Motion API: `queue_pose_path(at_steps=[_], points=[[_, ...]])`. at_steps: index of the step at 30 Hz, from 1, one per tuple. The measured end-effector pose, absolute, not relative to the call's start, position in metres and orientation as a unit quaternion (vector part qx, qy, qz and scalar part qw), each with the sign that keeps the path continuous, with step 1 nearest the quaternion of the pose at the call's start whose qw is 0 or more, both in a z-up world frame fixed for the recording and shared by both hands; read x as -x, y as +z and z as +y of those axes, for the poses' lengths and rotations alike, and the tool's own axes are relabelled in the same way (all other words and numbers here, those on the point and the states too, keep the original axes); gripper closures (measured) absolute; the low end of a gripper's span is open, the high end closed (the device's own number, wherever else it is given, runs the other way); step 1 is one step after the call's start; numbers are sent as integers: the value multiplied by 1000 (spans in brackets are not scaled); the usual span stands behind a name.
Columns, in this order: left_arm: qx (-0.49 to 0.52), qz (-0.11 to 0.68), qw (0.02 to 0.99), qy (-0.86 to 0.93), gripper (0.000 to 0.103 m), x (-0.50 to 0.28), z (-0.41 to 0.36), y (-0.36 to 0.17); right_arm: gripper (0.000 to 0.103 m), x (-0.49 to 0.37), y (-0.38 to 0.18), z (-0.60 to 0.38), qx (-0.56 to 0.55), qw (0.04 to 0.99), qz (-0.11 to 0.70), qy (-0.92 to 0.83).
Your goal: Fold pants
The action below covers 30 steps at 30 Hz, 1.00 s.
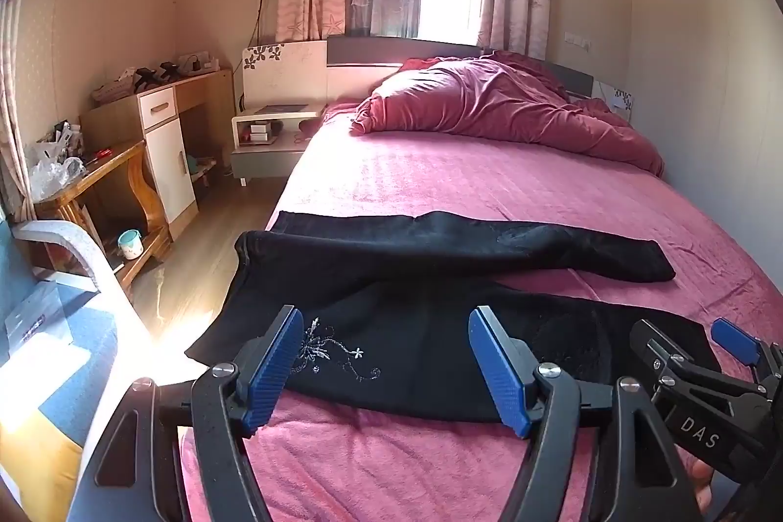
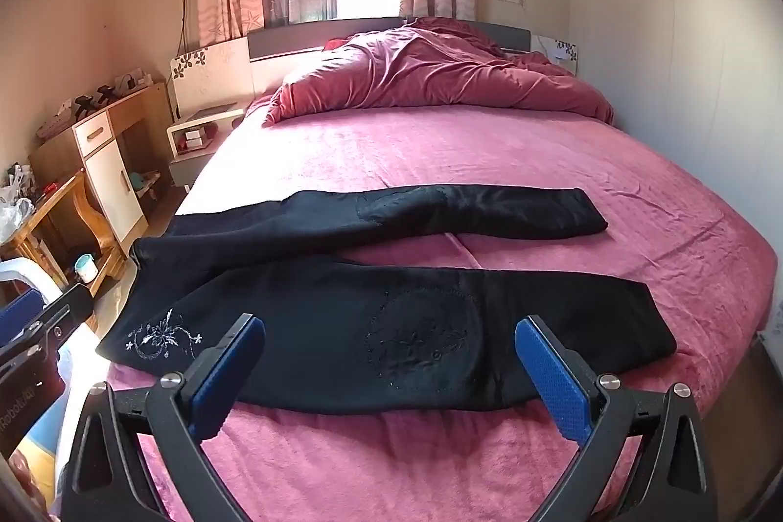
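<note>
Black pants (image 1: 440, 341) lie spread across the near part of the pink bed (image 1: 465, 174), waist to the left, both legs running right and parted in a V. They also show in the right wrist view (image 2: 342, 326). A silver flower embroidery (image 1: 333, 353) sits near the waist. My left gripper (image 1: 386, 370) is open and empty, just above the near leg by the waist. My right gripper (image 2: 391, 375) is open and empty over the near leg's knee; it also shows in the left wrist view (image 1: 695, 351).
A crumpled red duvet (image 2: 430, 77) lies at the head of the bed. A white nightstand (image 1: 269, 140), a wooden desk (image 1: 161, 130) and a low wooden table (image 1: 98, 189) stand left of the bed. A wall (image 2: 685, 81) runs along the bed's right side.
</note>
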<state>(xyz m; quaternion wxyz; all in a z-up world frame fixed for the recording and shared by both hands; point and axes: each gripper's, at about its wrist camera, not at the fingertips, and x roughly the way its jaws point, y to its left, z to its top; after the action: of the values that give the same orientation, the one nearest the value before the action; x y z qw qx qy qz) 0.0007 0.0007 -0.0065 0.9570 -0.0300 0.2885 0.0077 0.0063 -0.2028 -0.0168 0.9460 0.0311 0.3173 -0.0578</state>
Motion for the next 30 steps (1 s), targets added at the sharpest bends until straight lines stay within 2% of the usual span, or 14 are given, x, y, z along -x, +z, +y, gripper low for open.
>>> queue_pose_path(at_steps=[30], points=[[47,312,948,40,31,-9,20,-21,0,-9,-34,-200,-30,939,340,-43]])
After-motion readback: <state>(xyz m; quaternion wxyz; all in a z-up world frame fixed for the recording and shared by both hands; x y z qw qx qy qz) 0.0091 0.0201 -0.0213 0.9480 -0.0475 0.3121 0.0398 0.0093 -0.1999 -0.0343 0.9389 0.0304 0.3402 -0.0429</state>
